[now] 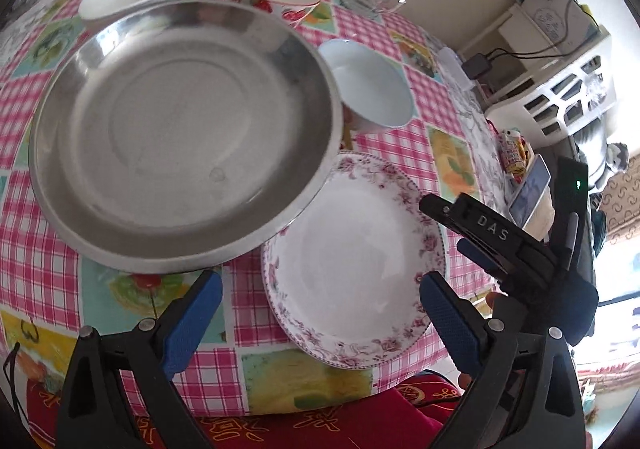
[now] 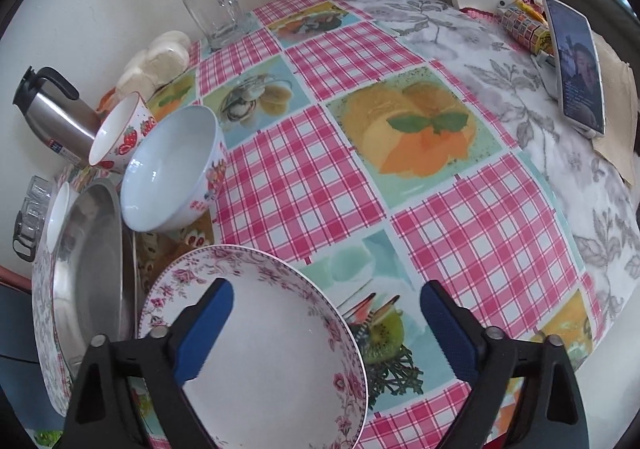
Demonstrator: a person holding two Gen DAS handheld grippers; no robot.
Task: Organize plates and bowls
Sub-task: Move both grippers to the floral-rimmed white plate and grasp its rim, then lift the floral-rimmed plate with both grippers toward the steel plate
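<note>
Plates: steel plate (image 1: 180,137) overlaps the rim of the floral plate (image 1: 356,277) on the checked counter (image 1: 404,61).
Bowls: blue-white bowl (image 1: 368,89) just beside the steel plate.
Left hand-held gripper (image 1: 320,313): jaws wide, empty.
Right hand-held gripper (image 2: 326,321): jaws wide, straddling the floral plate's rim without pressing on it.

The left half of the tabletop (image 2: 304,185) is crowded: a steel plate (image 1: 180,137), a floral plate (image 1: 352,277) at the near edge, a pale blue bowl (image 1: 368,85) just beyond, and more bowls, a flask (image 2: 60,117) and a glass mug (image 2: 218,15) along the wall. The checked middle lies open toward the propped phone (image 2: 578,65) at the right edge.
</note>
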